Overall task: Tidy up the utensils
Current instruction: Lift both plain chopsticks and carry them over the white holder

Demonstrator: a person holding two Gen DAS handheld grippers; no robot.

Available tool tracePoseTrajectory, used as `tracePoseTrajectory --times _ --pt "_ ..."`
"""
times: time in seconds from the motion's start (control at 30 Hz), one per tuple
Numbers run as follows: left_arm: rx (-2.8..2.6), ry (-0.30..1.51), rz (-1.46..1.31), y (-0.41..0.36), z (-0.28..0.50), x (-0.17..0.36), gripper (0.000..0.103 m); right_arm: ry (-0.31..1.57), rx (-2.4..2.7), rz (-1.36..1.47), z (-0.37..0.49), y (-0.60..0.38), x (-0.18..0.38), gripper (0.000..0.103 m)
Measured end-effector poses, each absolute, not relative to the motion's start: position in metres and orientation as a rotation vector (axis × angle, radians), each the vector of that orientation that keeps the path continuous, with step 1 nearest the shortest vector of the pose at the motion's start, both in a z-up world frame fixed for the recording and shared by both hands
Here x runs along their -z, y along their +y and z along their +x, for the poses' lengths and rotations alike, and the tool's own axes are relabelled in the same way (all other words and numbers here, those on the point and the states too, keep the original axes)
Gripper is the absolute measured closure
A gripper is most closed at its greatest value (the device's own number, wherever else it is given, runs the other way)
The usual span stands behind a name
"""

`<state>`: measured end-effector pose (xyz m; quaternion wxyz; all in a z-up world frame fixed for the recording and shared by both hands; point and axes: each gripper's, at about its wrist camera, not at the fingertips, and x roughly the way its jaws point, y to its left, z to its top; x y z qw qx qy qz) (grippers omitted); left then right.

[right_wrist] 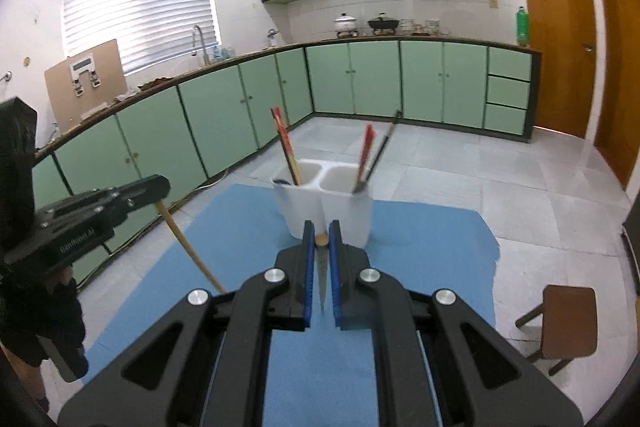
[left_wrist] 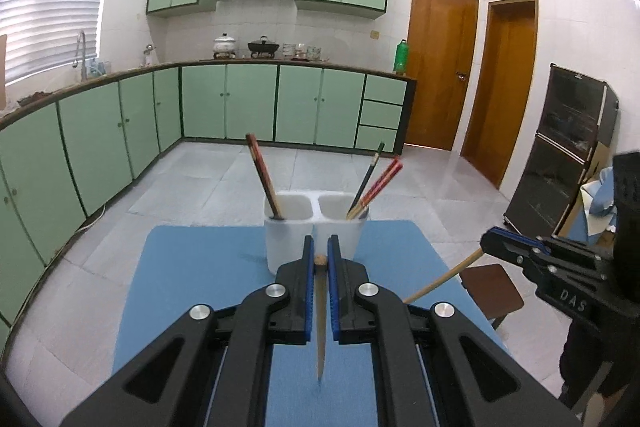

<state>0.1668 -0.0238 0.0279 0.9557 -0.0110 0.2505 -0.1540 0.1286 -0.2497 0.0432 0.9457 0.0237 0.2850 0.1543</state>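
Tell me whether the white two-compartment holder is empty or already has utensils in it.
Not empty. The white holder stands upright on the blue mat, with red chopsticks in one compartment and red and dark ones in the other.

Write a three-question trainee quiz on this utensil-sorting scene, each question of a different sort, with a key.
1. True or false: the left gripper is shut on a wooden chopstick.
2. Multiple choice: the white two-compartment holder stands on
A. the kitchen counter
B. the blue mat
C. the brown stool
3. Fill in: seen from the left wrist camera, the holder's right compartment has the red chopsticks and one ____ chopstick.

Key: 1 true; 2 B; 3 dark green. The right gripper also holds a wooden chopstick.
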Motion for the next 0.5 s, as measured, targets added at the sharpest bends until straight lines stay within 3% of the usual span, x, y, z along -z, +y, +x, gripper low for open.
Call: tracePoseTrajectory --times 0.27,0.5 --pt "0.353 0.463 -0.008 -0.026 0.187 -0.055 0.097 0.531 -0.362 -0.005 0.154 -0.239 -0.091 0.097" --pt "0.341 0.319 -0.036 -0.021 0.214 -0.107 0.097 0.424 -0.337 -0.010 0.182 -0.241 -0.143 0.097"
